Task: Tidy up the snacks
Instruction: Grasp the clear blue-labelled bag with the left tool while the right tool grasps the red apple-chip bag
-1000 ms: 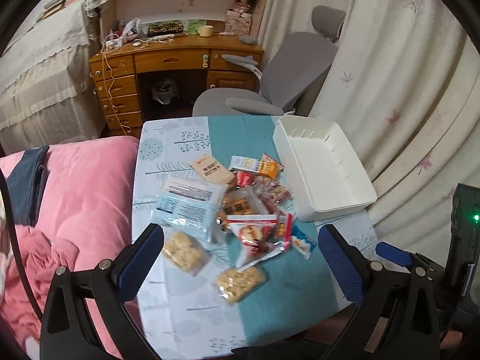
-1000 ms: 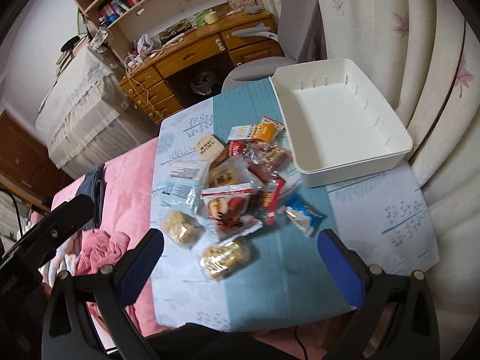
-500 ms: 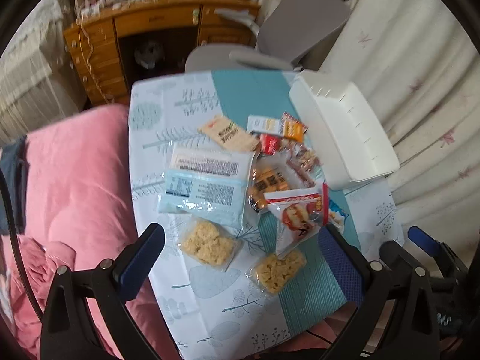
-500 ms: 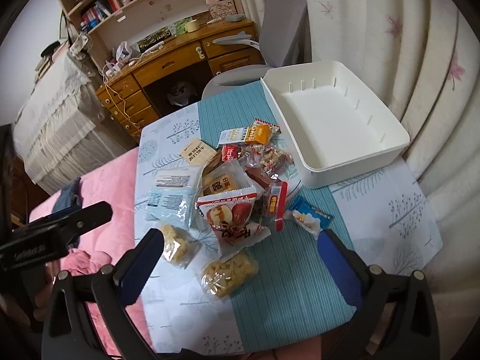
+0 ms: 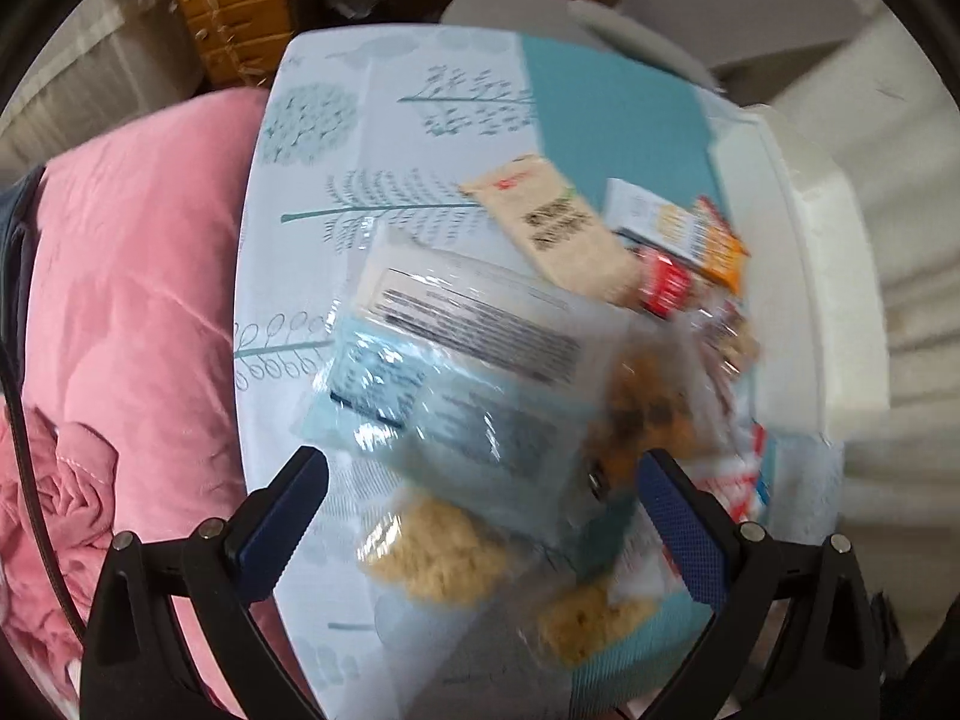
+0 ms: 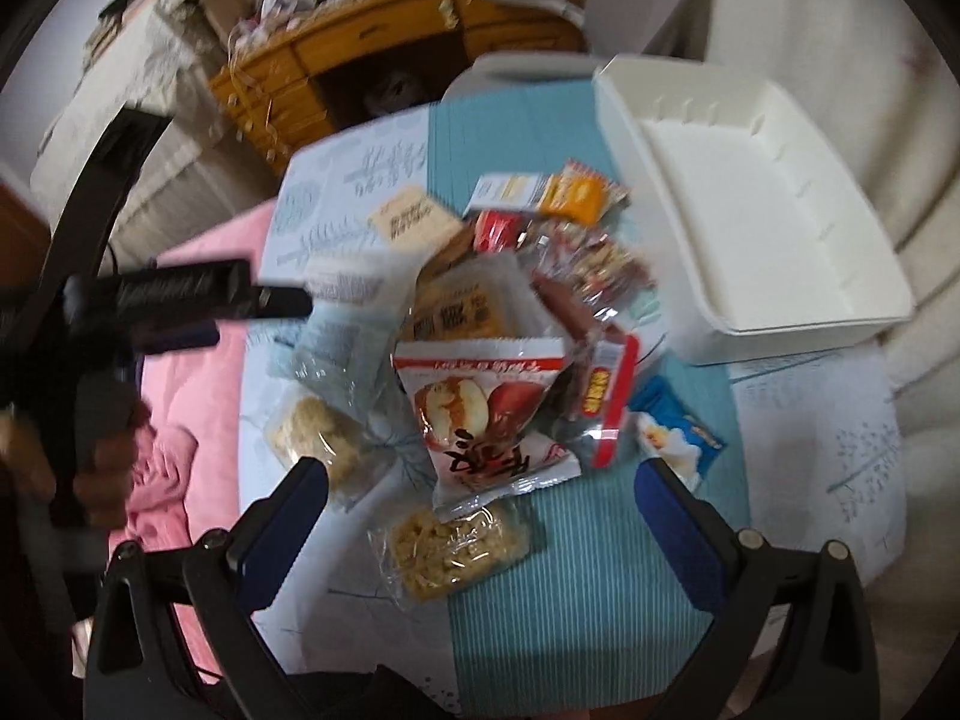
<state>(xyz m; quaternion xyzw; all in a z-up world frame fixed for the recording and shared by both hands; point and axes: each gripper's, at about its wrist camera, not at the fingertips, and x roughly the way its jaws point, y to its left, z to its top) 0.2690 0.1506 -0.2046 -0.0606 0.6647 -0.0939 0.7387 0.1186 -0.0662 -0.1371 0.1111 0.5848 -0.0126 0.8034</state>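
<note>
Table [image 6: 828, 456] holds one white bin [image 6: 756, 204] (empty), two puffed-rice packs [image 6: 456, 546]

Home bedroom: pink bedding [image 5: 120, 300], wooden desk [image 6: 372, 60], curtains [image 6: 840, 30].

Snack pile [image 6: 510, 324] sits mid counter, overlapping packets, all lying flat. Red apple-chip bag [image 6: 486, 414] on top at front; clear puffed-rice pkts [image 6: 456, 546] and [image 6: 318, 438] nearer the edge; pale blue pkts [image 5: 468, 420] to the left. White bin [image 6: 750, 210] just beside pile, upright, w/ nothing inside.
</note>
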